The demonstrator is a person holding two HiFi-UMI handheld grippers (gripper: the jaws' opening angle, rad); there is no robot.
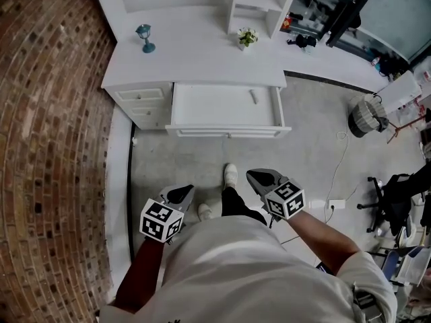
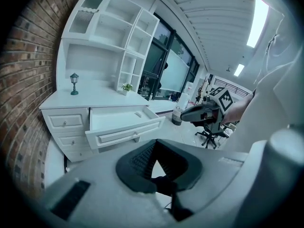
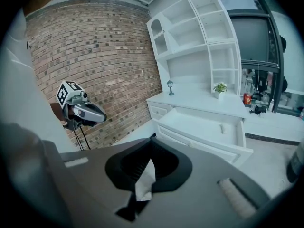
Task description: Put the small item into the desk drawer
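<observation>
two closed, left gripper (image 1: 180, 193), right gripper (image 1: 258, 177)

Both tongs are held low before the torso, side by side but apart, each tilted downward and away from the body. The left tongs (image 1: 180, 192) are closed on nothing, carried on a dark-red-sleeved arm (image 1: 138, 271). The right tongs (image 1: 256, 176), to their right, are likewise closed and empty, carried on a bare forearm (image 1: 316, 233).
</observation>
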